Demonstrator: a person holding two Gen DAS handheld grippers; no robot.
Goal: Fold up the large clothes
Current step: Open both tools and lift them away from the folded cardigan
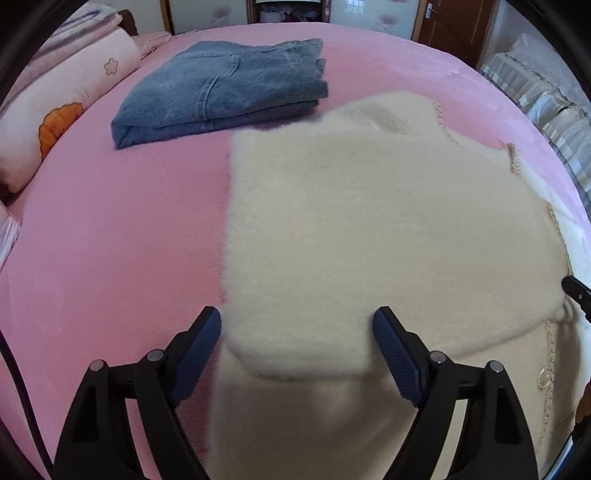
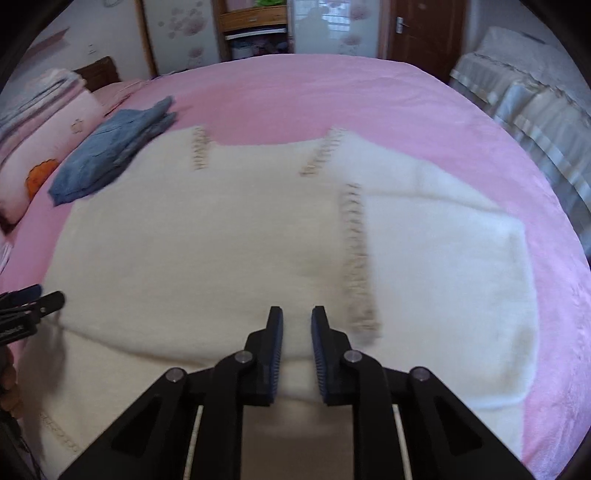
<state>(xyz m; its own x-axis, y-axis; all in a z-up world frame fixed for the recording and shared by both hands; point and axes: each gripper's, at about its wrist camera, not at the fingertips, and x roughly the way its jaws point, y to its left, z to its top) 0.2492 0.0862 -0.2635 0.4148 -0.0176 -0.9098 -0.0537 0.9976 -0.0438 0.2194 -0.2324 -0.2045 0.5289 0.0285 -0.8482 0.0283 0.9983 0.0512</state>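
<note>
A cream fuzzy cardigan (image 1: 369,229) with tan stitched trim lies spread on the pink bed, partly folded; it also shows in the right wrist view (image 2: 229,251). My left gripper (image 1: 297,332) is open, its blue pads either side of a folded sleeve edge near the garment's left side. My right gripper (image 2: 297,332) has its jaws close together with a narrow gap, over the near folded edge of the cardigan; whether cloth is pinched between them is unclear. The left gripper shows at the left edge of the right wrist view (image 2: 33,299).
Folded blue jeans (image 1: 221,92) lie on the pink bedspread (image 1: 110,240) behind the cardigan, also in the right wrist view (image 2: 110,151). A pink pillow (image 1: 55,110) lies at the left. A covered sofa (image 2: 535,110) stands to the right, a wooden door (image 2: 424,29) behind.
</note>
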